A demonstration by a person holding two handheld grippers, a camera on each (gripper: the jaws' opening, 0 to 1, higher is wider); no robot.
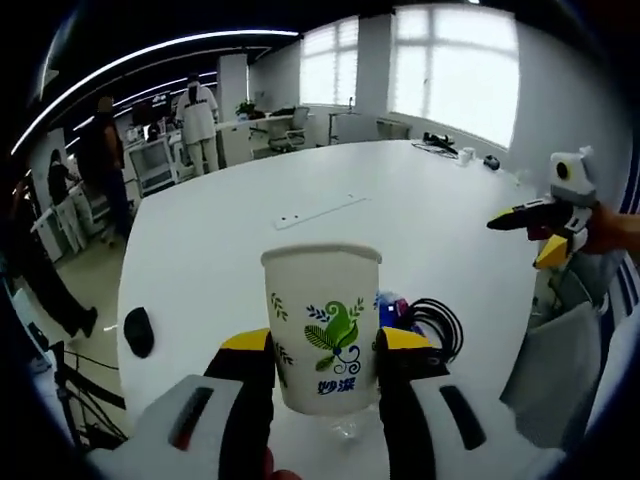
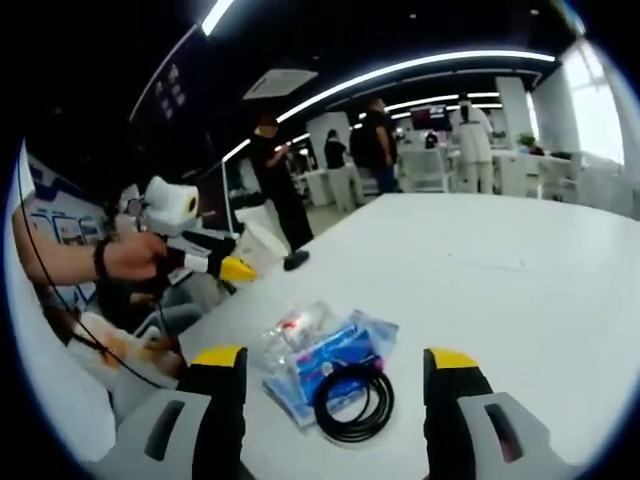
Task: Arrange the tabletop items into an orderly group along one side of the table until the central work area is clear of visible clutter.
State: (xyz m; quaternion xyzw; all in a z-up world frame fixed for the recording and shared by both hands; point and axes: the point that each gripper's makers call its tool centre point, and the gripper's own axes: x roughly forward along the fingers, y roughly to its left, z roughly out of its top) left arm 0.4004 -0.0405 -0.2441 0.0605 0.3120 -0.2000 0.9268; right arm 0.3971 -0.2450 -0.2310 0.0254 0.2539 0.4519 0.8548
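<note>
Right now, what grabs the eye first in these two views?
In the left gripper view, a white paper cup with a green leaf print stands upright between the left gripper jaws, which press its sides, near the white table edge. In the right gripper view, the open right gripper frames a clear plastic packet with a coiled black cable lying on it.

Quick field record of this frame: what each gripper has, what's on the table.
left gripper: shut on paper cup, white with green leaf print, upright
right gripper: open, nothing held, above the packet and cable
table: white
near edge: clear plastic packet, black cable coil lying partly on it
left side: black mouse
far end: small items, too small to tell
</note>
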